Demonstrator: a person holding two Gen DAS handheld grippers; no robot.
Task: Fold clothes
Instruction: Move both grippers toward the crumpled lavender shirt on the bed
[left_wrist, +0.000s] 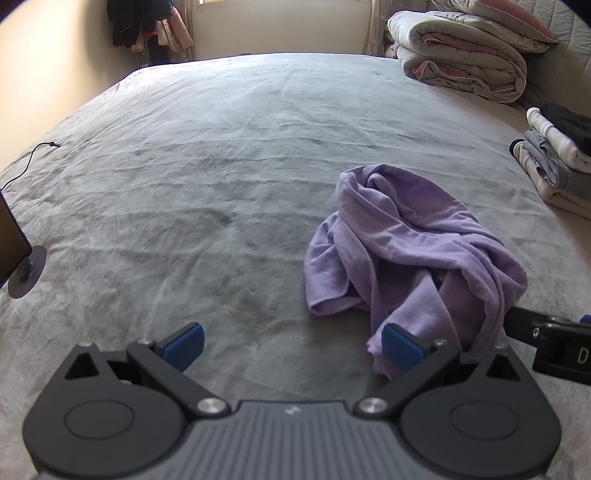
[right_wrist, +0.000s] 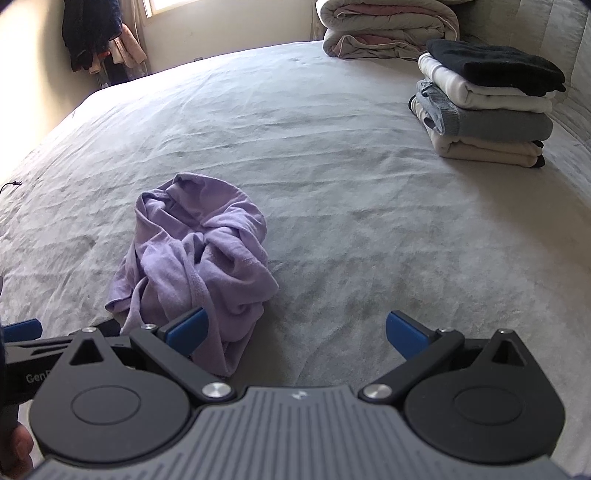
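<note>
Both the left gripper (left_wrist: 291, 345) and right gripper (right_wrist: 295, 334) gape wide, holding nothing, beside a crumpled purple shirt (left_wrist: 406, 243). It lies on a grey bed (left_wrist: 207, 166) near 1 stack of folded clothes (right_wrist: 487, 107).

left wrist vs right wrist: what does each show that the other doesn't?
Left wrist only: a dark screen on a round stand at the left edge.
Right wrist only: the folded stack whole, black item on top; the left view crops it.
Both: crumpled purple garment on the grey bedspread, rolled comforter, and open left gripper and right gripper.
</note>
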